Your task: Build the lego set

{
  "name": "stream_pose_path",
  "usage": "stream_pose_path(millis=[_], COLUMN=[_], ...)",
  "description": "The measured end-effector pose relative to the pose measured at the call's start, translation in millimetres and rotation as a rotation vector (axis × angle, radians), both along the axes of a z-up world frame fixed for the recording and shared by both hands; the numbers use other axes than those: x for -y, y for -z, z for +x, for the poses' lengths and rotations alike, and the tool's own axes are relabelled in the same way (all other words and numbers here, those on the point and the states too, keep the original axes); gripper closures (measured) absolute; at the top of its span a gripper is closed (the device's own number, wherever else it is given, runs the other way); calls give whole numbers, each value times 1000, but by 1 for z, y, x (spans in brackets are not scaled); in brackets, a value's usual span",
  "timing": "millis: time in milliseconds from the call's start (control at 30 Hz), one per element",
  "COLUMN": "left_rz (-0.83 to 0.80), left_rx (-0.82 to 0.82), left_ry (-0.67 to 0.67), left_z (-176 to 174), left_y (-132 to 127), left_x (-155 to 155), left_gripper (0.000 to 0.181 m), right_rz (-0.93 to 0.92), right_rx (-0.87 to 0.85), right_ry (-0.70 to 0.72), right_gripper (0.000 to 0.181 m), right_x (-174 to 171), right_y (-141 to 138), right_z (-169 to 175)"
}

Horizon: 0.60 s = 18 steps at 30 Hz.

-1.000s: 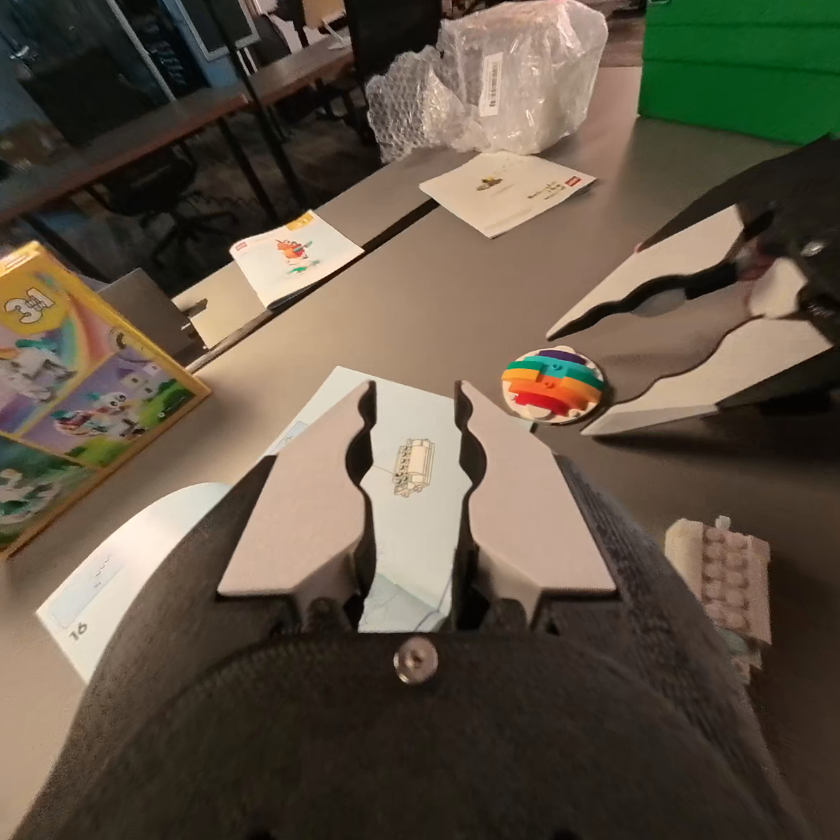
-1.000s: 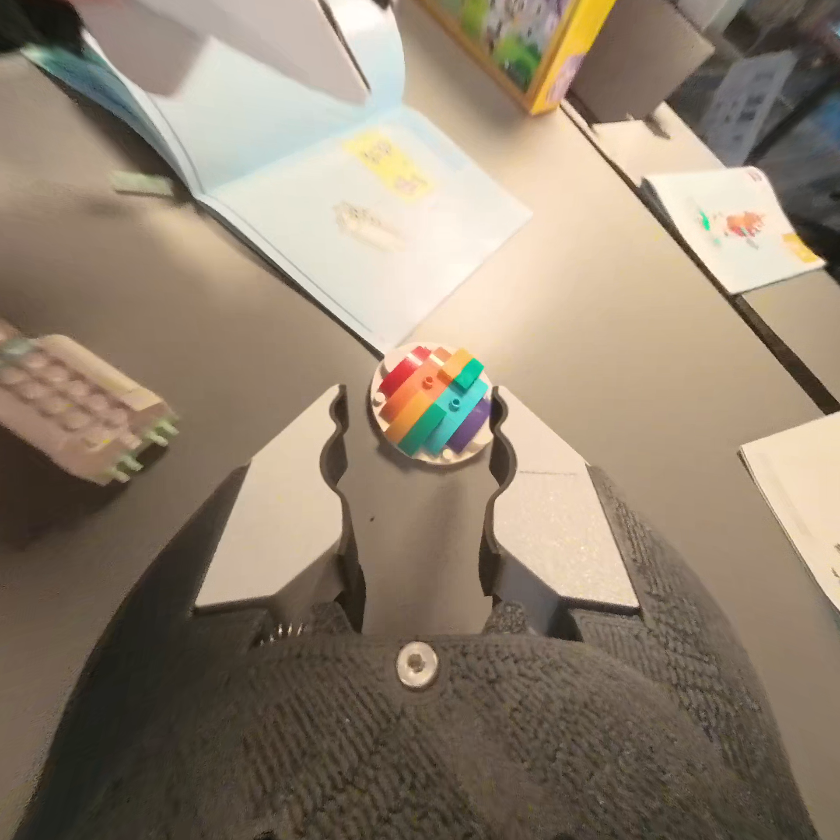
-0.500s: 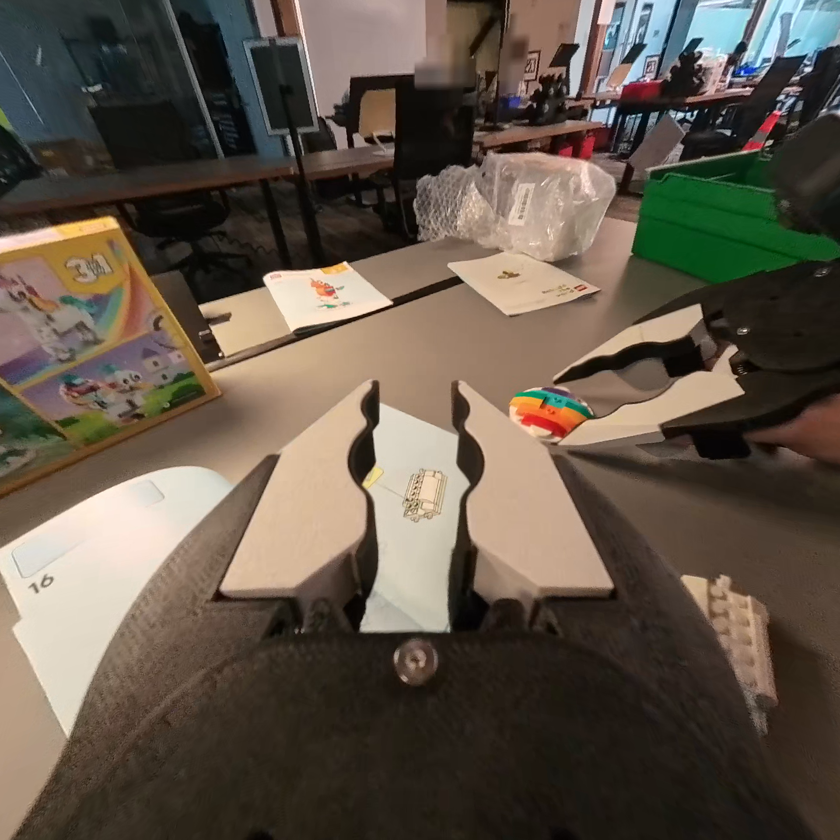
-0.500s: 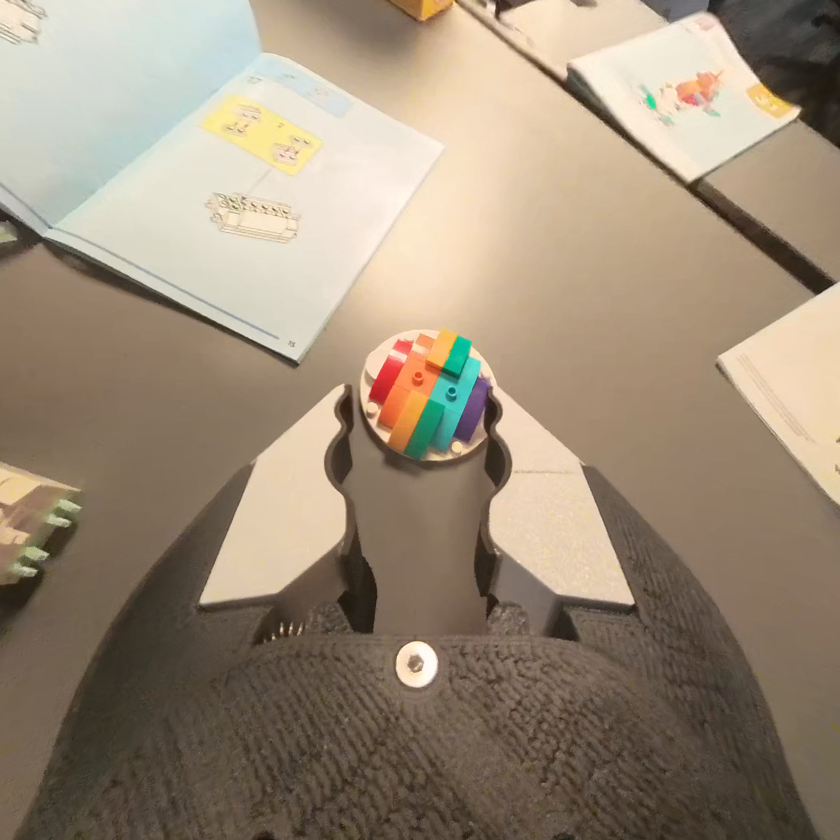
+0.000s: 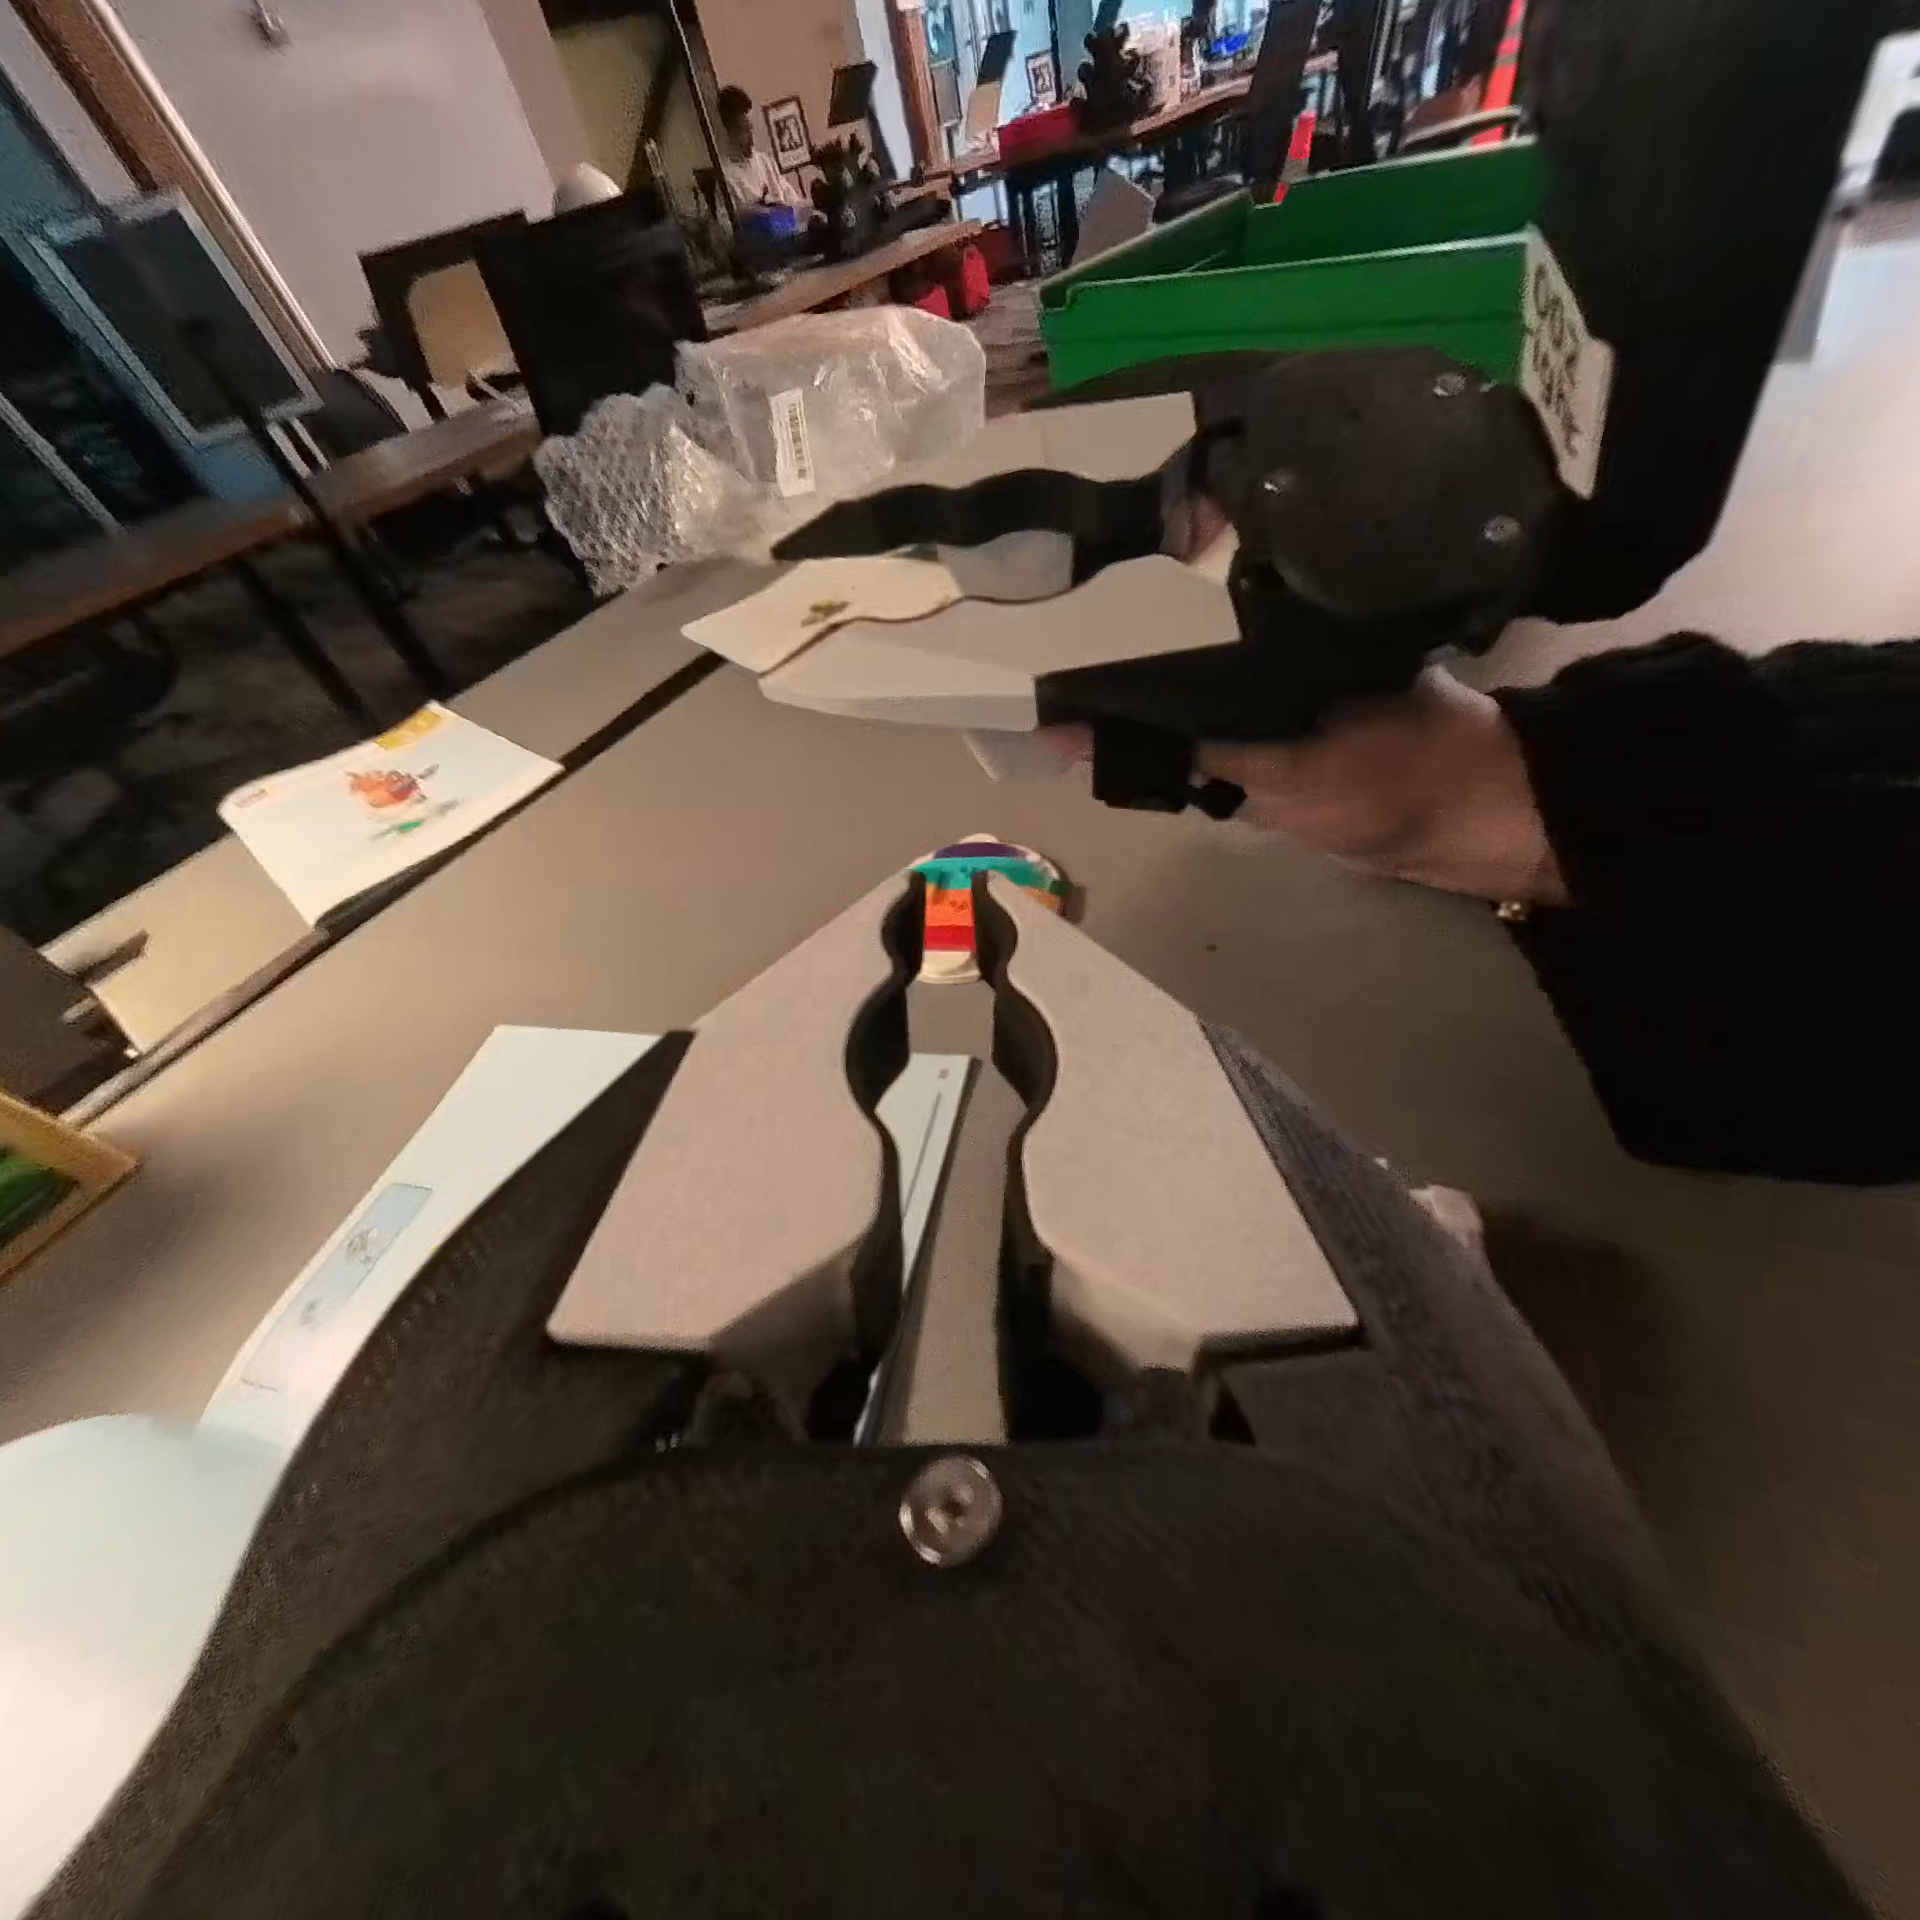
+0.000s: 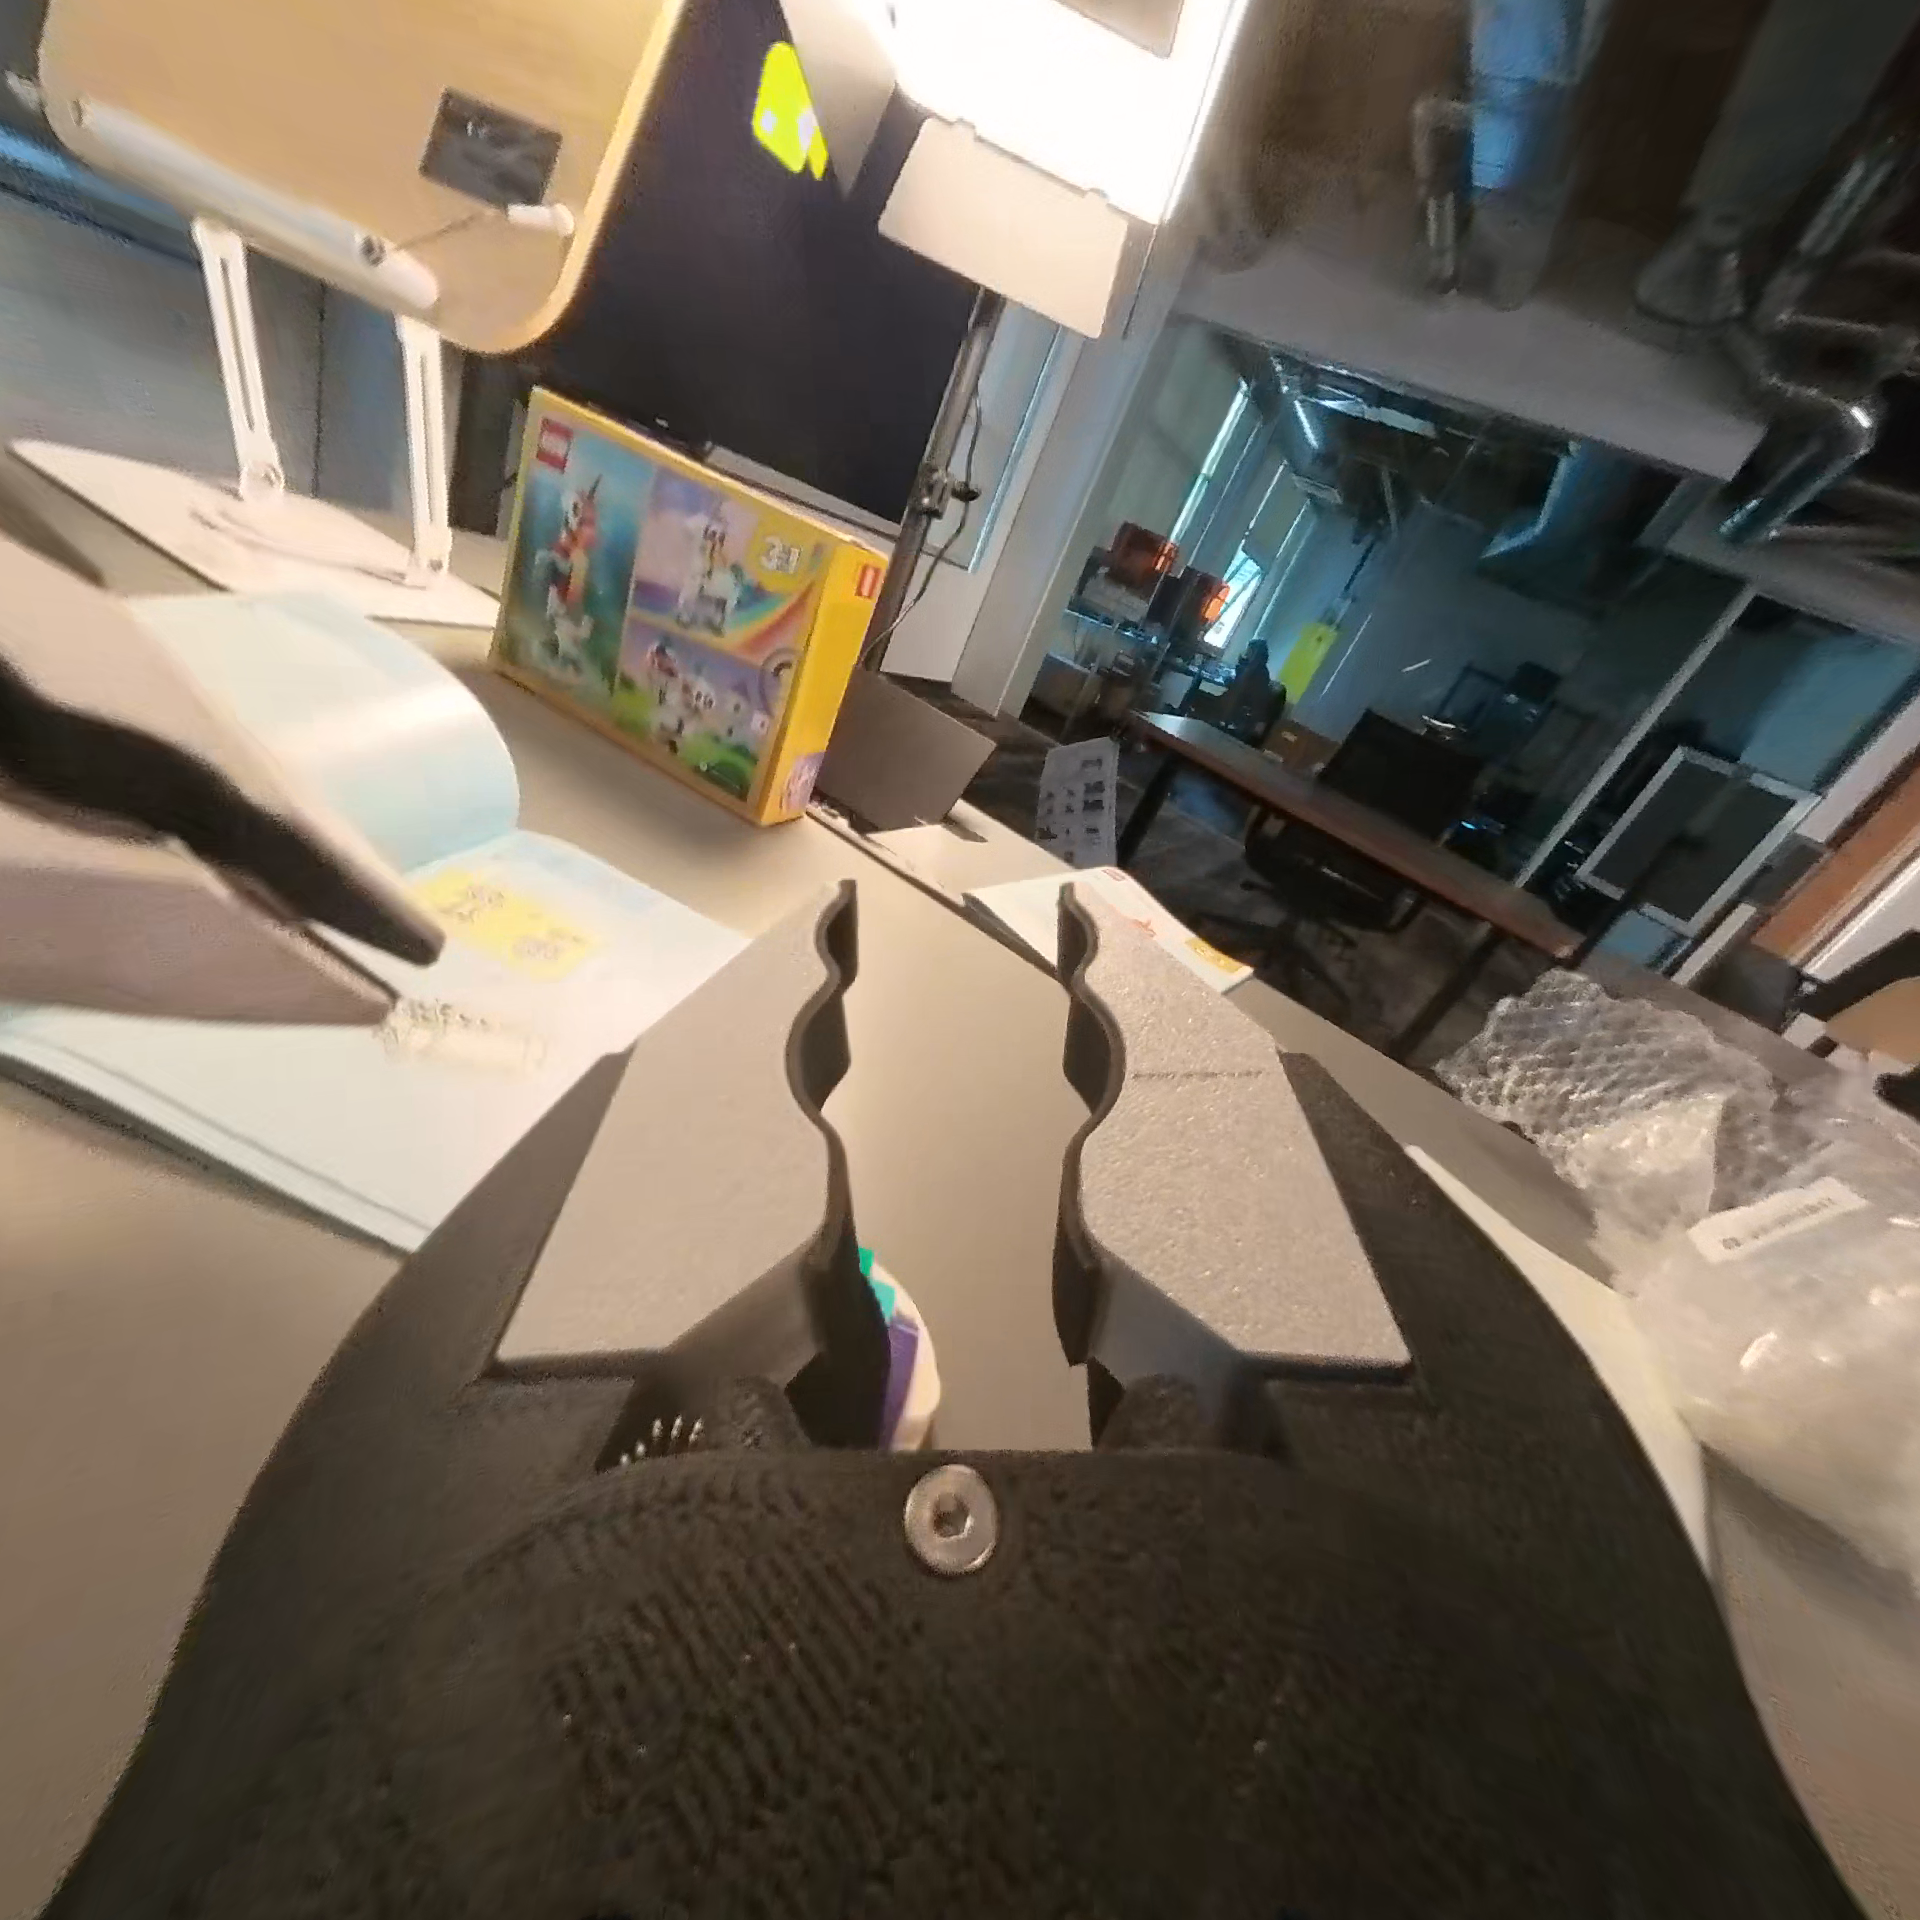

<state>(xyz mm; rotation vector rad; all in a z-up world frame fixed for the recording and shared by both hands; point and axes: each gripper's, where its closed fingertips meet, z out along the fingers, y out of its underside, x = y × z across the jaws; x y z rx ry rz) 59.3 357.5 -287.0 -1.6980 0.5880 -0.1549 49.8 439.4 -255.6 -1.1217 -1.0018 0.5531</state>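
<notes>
Left wrist view: left gripper (image 5: pixel 948 904), smooth grey wavy-edged fingers nearly together, tips over the round white studded lego disc with glossy rainbow strips (image 5: pixel 987 883) on the matte grey table (image 5: pixel 665 862); whether they touch it, cannot tell. Right gripper (image 5: pixel 748 603) hangs above the disc, jaws apart, empty. Open pale-blue paper instruction booklet (image 6: pixel 312 1060) lies just left of the disc. Risk: narrow gap could clip the disc's rim and skid it across the slick table, or pop a strip off.
</notes>
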Motion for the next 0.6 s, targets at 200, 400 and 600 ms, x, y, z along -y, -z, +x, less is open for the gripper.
stream_pose_path(millis=[200, 400, 600], left_rz=[16, -6, -23], left_rx=[-58, 113, 27], left_ry=[12, 216, 79], left_z=[7, 31, 7], left_y=[4, -1, 8], left_x=[4, 26, 17], left_gripper=[167, 166, 167], right_rz=[19, -45, -75], right_rx=[-22, -77, -102], right_ry=[-46, -50, -67], right_gripper=[149, 151, 152], right_x=[7, 1, -1], right_y=[-4, -5, -6], right_z=[-2, 7, 9])
